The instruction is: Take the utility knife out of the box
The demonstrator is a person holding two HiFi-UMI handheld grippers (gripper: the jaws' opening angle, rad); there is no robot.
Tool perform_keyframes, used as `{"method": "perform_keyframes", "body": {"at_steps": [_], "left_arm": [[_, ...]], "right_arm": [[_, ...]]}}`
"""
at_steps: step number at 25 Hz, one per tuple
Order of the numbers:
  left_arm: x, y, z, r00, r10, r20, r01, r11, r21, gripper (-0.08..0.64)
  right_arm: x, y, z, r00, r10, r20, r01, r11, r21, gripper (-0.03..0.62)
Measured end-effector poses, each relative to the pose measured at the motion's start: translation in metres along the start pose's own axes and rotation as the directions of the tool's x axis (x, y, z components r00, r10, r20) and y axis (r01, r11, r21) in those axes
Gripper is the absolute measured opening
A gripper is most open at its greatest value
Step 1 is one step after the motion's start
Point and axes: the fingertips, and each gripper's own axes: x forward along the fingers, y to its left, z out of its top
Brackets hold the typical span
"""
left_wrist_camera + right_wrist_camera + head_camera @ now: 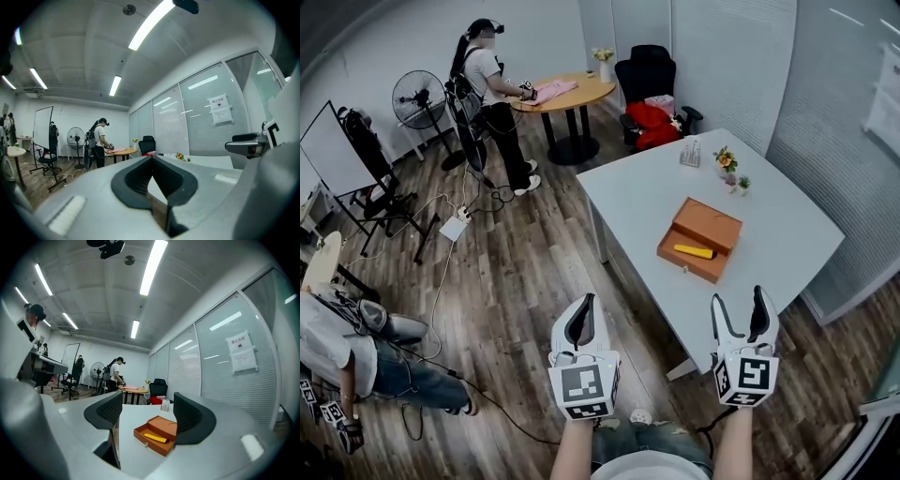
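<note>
Two tools hang short of the white surface point(642, 192), both empty: the left gripper point(585, 302) has its fingers clenched together, the right gripper point(738, 309) has them released. The yellow utility knife point(694, 251) lies in the open orange box point(713, 223), well beyond the right fingers. This looks like the approach; next, reach forward and straddle the knife.

The room is an office, a meeting space by its furnishing. Glass partitions point(722, 66) with blinds run along the far right edge of a large white table point(637, 202), and one pane bears a printed notice point(241, 352). Beyond the table's far left edge stand a black swivel chair point(647, 70) and a round wooden table point(577, 92). A whiteboard point(333, 150) and a pedestal fan point(417, 98) stand on the wood-plank floor point(525, 272) — strip lights point(152, 263) line the ceiling.
</note>
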Motion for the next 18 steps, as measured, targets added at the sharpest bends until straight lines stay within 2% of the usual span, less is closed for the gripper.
{"method": "perform_keyframes", "body": {"at_steps": [5, 10, 18], "left_arm": [[0.016, -0.004, -0.010, 1.000, -0.020, -0.012, 0.020, 1.000, 0.016, 0.000], [0.042, 0.003, -0.016, 0.999, -0.019, -0.035, 0.019, 1.000, -0.001, 0.000], [0.108, 0.015, -0.014, 0.998, -0.058, -0.014, 0.058, 0.998, -0.017, 0.000]], "right_arm": [[0.015, -0.004, -0.014, 1.000, -0.004, -0.026, 0.005, 1.000, 0.011, 0.367], [0.038, -0.008, -0.026, 0.998, -0.014, -0.055, 0.015, 1.000, 0.007, 0.367], [0.090, -0.019, -0.026, 0.997, -0.063, -0.049, 0.063, 0.998, -0.013, 0.368]]}}
